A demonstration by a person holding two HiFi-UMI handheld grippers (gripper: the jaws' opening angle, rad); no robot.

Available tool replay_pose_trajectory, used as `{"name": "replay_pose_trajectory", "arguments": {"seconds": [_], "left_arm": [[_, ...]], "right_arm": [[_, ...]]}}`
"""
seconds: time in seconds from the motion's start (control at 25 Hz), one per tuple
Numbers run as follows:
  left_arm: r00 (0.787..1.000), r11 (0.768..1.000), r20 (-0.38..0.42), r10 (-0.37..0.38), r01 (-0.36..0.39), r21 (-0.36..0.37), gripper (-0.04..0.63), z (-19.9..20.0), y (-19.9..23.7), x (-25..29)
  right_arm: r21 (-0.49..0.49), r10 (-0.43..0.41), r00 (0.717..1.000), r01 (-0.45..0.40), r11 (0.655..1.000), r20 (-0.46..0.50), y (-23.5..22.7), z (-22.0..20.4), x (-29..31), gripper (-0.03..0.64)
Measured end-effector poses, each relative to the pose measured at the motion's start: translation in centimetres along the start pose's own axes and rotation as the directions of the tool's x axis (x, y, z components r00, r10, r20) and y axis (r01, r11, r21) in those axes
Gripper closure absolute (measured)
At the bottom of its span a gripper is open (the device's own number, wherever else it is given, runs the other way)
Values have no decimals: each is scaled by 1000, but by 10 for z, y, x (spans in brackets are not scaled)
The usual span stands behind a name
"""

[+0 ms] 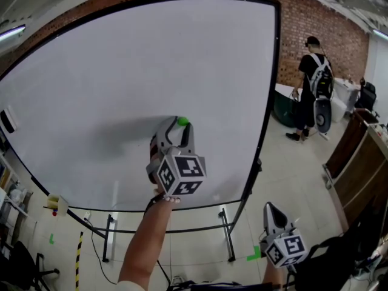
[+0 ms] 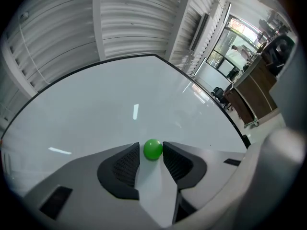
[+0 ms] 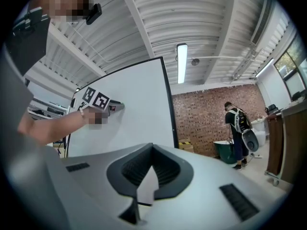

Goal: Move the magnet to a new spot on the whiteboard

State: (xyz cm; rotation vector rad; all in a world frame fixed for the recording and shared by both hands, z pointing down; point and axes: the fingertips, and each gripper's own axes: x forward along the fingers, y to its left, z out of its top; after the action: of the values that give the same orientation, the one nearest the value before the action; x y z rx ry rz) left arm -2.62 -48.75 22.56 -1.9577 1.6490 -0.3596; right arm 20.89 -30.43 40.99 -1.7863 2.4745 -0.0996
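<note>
A small green ball magnet [image 1: 183, 121] sits on the large whiteboard [image 1: 121, 65], a little below its middle. My left gripper [image 1: 180, 127] is raised to the board with its tips on either side of the magnet. In the left gripper view the magnet [image 2: 153, 149] lies between the two tips of the left gripper [image 2: 151, 150], with a thin gap on the left side, so the jaws are open. My right gripper [image 1: 271, 211] hangs low at the right, away from the board, its jaws closed to a point with nothing held [image 3: 152, 146].
The whiteboard stands on a wheeled metal frame [image 1: 227, 235]. A person with a backpack [image 1: 315, 83] stands by a green bin [image 1: 284, 109] at the brick wall on the right. Wooden cabinets [image 1: 357, 162] line the right side.
</note>
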Motion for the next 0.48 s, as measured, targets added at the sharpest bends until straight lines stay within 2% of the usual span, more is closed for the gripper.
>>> {"name": "replay_pose_trajectory", "arguments": {"seconds": [0.36, 0.48], "left_arm": [[997, 988, -25, 67, -63, 139, 458, -3, -2, 3], [997, 984, -26, 75, -70, 162, 459, -3, -3, 5]], "right_arm": [[12, 1, 1000, -1, 1000, 2, -3, 0, -2, 598], [16, -6, 1000, 6, 1000, 6, -8, 0, -5, 598]]}}
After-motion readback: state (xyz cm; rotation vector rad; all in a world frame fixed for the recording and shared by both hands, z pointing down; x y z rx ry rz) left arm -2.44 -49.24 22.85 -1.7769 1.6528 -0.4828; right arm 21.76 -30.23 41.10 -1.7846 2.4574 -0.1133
